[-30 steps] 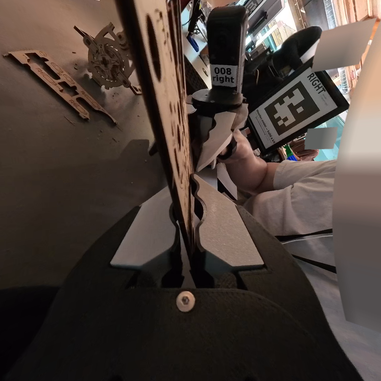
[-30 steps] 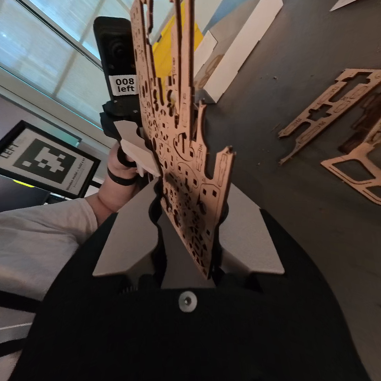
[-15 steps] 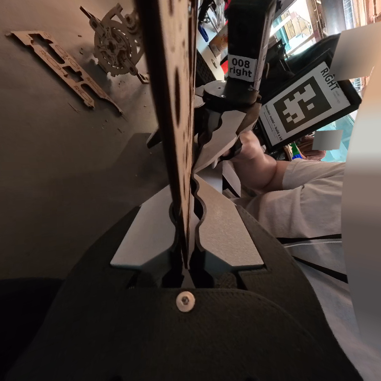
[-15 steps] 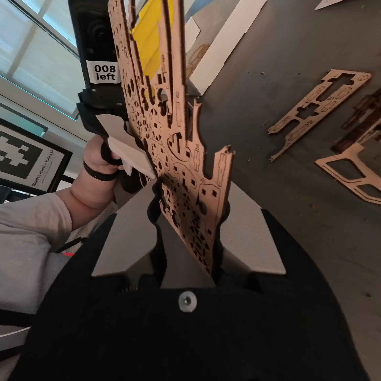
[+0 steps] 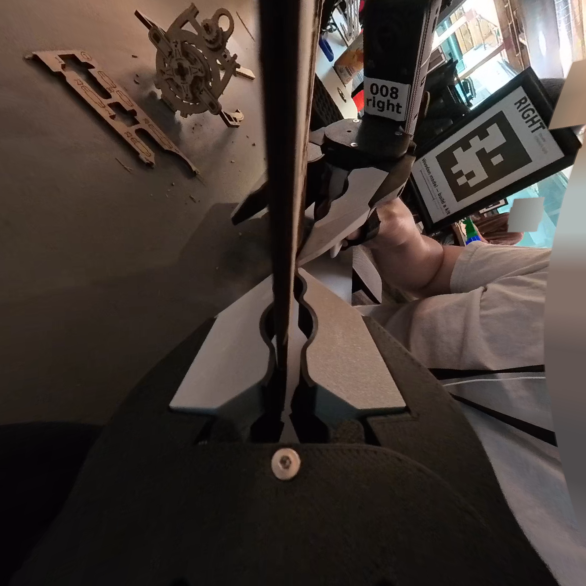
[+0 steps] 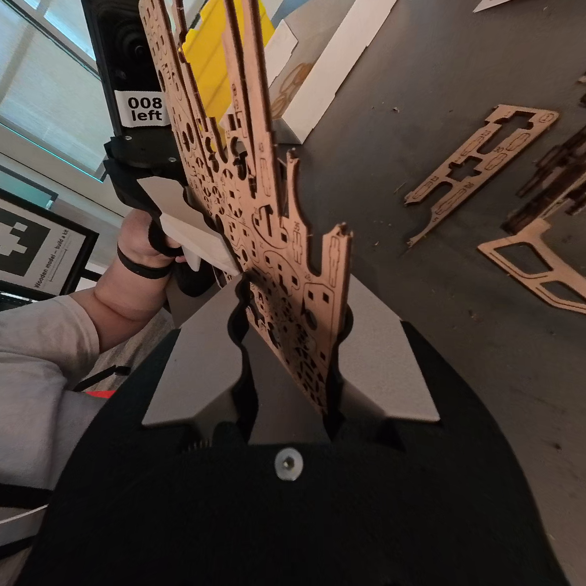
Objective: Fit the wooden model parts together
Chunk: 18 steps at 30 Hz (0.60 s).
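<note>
A thin laser-cut wooden sheet (image 6: 253, 206) with many punch-out parts is held up above the dark table. In the left wrist view the sheet (image 5: 282, 158) shows edge-on. My left gripper (image 5: 287, 279) is shut on its lower edge. My right gripper (image 6: 295, 285) has its jaws partly apart, with the sheet wedged slantwise between them, touching both fingers. In the left wrist view the right gripper's fingers (image 5: 342, 206) straddle the sheet just above my left fingertips. The left gripper's finger (image 6: 190, 234) meets the sheet from the left in the right wrist view.
A wooden gear assembly (image 5: 190, 73) and an emptied frame strip (image 5: 111, 107) lie on the table (image 5: 79, 253). The right wrist view shows the strip (image 6: 475, 165), another frame piece (image 6: 539, 269), a white box (image 6: 333, 63) and a yellow sheet (image 6: 215, 63). A person's sleeved arms are close by.
Both grippers kept the sheet and tilted together. The left gripper now sits higher and closer in the right wrist view. The gear assembly shifted right in the left wrist view.
</note>
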Each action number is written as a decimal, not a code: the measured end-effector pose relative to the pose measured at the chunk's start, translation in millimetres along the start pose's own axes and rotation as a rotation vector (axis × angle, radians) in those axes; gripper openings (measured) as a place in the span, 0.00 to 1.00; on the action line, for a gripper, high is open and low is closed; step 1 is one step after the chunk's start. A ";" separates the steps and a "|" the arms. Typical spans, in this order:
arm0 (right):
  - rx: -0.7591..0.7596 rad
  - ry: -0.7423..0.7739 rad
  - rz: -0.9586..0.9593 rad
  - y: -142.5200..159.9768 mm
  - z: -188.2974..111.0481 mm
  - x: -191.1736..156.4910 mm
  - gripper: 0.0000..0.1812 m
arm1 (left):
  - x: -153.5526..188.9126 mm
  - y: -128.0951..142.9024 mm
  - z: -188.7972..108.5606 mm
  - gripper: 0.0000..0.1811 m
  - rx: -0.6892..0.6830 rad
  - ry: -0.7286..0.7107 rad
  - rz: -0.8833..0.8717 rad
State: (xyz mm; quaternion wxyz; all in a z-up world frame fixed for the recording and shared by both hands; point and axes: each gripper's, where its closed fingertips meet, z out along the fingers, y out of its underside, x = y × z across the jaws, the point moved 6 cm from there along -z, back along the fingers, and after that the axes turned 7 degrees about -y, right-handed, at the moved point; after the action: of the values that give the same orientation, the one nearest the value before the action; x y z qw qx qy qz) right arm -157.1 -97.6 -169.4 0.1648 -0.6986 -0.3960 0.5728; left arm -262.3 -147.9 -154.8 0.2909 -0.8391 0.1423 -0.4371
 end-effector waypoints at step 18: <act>0.424 -0.452 0.140 -21.5 -24.2 -21.2 0.20 | 8.6 -24.2 -25.5 0.01 0.265 0.172 -0.038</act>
State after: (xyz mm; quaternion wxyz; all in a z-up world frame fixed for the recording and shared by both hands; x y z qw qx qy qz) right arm -143.0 -94.4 -133.4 0.1746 -0.5294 -0.2452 0.7932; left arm -278.6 -142.3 -123.0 0.3776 -0.7553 0.0919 -0.5278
